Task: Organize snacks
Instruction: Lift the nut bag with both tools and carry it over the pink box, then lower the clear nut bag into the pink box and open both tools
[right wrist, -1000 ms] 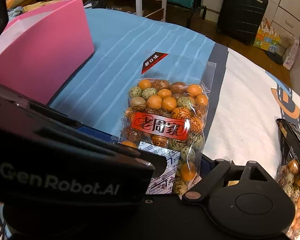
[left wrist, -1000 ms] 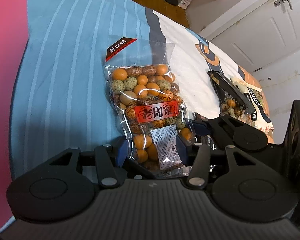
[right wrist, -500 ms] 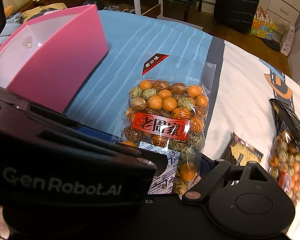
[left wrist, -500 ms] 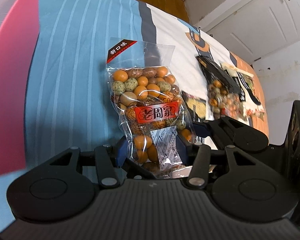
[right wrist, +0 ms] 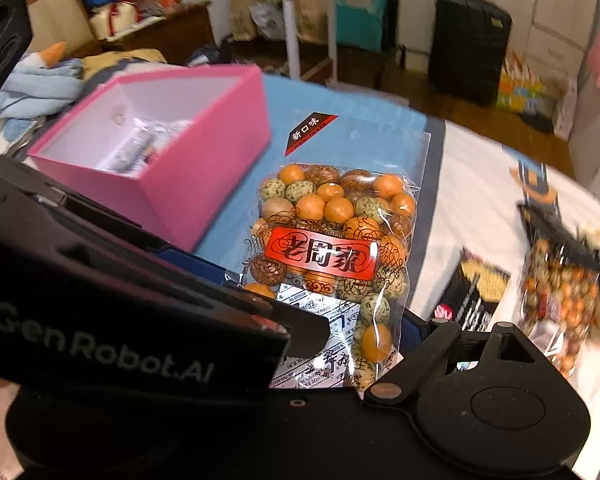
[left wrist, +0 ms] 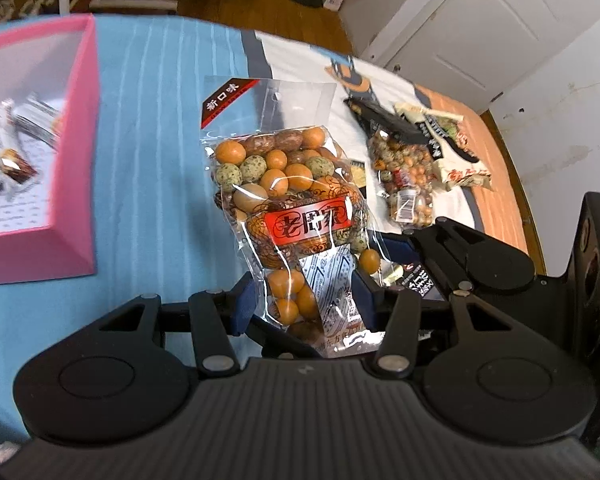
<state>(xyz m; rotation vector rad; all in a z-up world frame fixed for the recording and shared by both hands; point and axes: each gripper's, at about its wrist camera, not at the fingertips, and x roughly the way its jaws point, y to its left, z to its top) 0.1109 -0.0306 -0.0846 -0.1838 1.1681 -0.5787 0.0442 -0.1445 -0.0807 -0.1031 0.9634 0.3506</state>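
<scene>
Your left gripper (left wrist: 306, 300) is clamped on the lower end of the clear bag of coated nuts (left wrist: 288, 200); its two blue pads (left wrist: 246, 300) press the bag from either side, with the jaws partly closed around the bag's width. The bag stands up from the jaws, tilted away from the camera, its red label facing you and its clear header with the black-and-red corner tag uppermost. It hangs clear above the blue striped bedspread (left wrist: 152, 160).

In the right wrist view the same bag of coated nuts (right wrist: 336, 240) fills the centre, with the black body of your left tool crossing the lower left of the picture. Your right gripper (right wrist: 340, 344) stands wide open: one blue pad shows just right of the bag's lower edge, and the other finger is hidden behind the left tool. Whether that pad touches the bag cannot be told.

The pink box (left wrist: 76, 184) sits on the bedspread to the left of the bag, open at the top, with several wrapped snacks (left wrist: 16, 164) lying on its white floor. To the right, on the white part of the bedspread, lie a second bag of mixed nuts (left wrist: 404, 176) with a black header, and beside it further packets (left wrist: 456, 148), well apart from the box.
</scene>
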